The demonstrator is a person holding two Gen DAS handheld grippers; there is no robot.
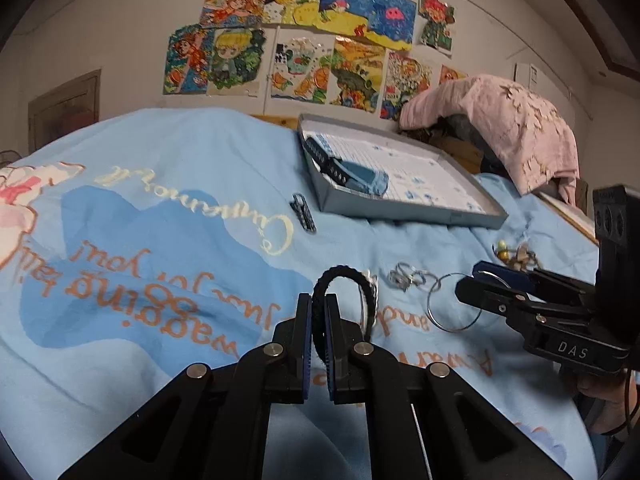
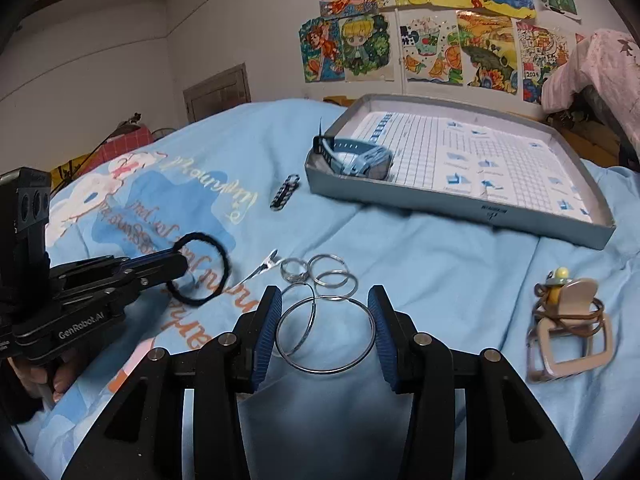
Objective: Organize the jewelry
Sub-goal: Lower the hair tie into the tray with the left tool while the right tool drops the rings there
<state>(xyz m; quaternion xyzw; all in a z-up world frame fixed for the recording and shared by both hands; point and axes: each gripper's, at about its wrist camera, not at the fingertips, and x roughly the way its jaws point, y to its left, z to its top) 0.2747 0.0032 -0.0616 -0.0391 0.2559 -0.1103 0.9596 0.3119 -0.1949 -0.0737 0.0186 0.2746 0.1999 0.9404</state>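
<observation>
My left gripper (image 1: pixel 319 312) is shut on a black braided band (image 1: pixel 340 276), held just above the blue bedspread; it also shows in the right wrist view (image 2: pixel 202 276). My right gripper (image 2: pixel 324 320) is open, its fingers either side of a large silver ring (image 2: pixel 325 334) lying on the bedspread. Smaller silver rings (image 2: pixel 316 272) and a metal clip (image 2: pixel 264 266) lie just beyond. A grey shallow box (image 2: pixel 468 216) farther back holds a blue watch (image 2: pixel 356 158). A dark braided strap (image 2: pixel 285 192) lies to the box's left.
A tan charm on a brown cord (image 2: pixel 568 320) lies at the right. A pink cloth (image 1: pixel 500 128) drapes over things at the back right. Drawings (image 1: pixel 312 40) cover the wall. The bedspread (image 1: pixel 160 240) spreads left.
</observation>
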